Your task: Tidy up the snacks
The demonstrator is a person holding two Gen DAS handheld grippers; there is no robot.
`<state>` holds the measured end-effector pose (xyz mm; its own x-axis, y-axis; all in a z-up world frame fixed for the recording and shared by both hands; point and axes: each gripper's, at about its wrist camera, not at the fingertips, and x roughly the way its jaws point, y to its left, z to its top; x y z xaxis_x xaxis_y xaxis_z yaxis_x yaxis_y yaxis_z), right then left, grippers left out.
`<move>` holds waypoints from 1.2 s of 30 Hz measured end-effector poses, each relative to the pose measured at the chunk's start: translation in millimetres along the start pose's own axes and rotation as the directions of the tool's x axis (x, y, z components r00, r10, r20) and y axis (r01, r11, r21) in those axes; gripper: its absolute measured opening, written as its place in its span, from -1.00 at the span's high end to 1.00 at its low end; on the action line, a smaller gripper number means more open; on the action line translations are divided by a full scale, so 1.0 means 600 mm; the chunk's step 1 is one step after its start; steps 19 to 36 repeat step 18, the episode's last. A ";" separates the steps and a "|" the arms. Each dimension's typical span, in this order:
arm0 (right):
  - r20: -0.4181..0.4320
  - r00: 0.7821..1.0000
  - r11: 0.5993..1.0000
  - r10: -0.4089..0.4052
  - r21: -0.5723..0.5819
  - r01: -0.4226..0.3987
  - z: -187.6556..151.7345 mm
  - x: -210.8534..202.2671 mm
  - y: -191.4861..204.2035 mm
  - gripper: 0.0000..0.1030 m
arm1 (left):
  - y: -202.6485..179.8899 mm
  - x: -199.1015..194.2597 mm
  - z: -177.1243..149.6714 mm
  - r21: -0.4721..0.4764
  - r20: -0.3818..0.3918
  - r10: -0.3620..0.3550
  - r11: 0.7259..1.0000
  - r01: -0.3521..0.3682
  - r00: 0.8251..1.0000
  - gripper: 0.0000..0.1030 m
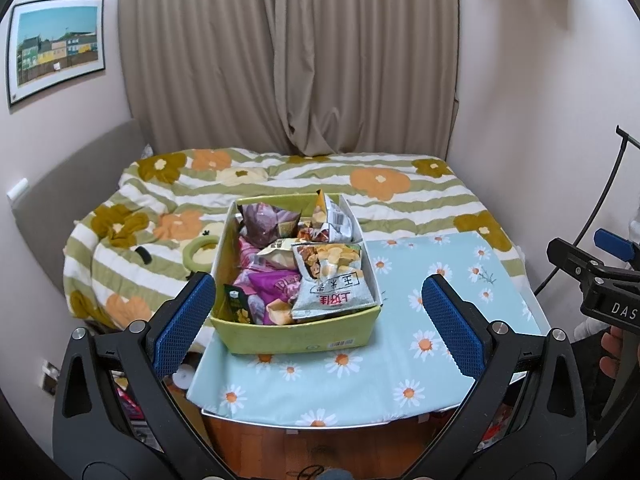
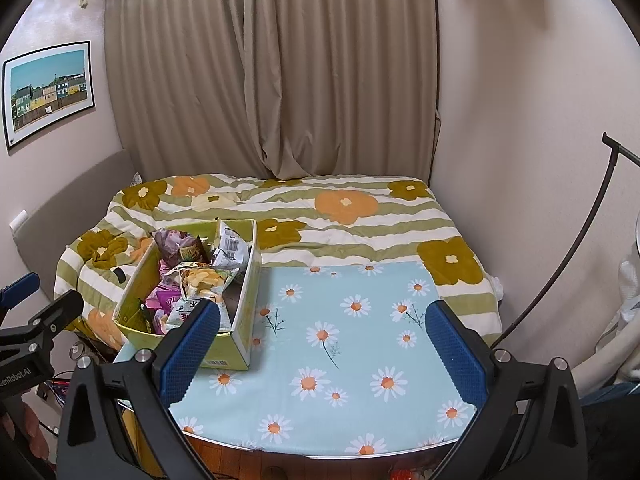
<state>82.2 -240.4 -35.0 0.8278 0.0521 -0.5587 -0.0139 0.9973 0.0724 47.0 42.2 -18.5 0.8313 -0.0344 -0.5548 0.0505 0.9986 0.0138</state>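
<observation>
Snack box [image 1: 296,332]: a yellow-green cardboard carton, open at the top; it stands on the left part of the tabletop, its long side running from near to far, so its contents face upward and are easy to reach from above.
Snack packets [image 1: 280,264]: purple, silver and yellow bags lie heaped inside the box, overlapping and tilted; a silver bag [image 1: 332,296] rests on the pile at the near right, partly over the rim; all the snacks in view sit in the box, which fits either a finished gathering or a jumble awaiting sorting.
Tabletop [image 2: 360,360]: covered in a pale blue daisy cloth; its right part is bare of snacks.
Left gripper [image 1: 316,320]: held low and near, fingers spread wide apart, holding nothing; the box shows between them.
Right gripper [image 2: 320,352]: fingers likewise wide apart and empty, facing the bare cloth right of the box.
Bed [image 2: 320,208]: a flowered striped quilt lies beyond the tabletop; beige curtains hang behind.
</observation>
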 end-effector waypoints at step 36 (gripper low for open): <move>-0.002 1.000 1.000 -0.003 0.009 0.003 -0.002 0.004 -0.001 -0.99 | 0.019 0.013 0.000 -0.037 0.021 0.022 0.999 -0.021 1.000 -0.99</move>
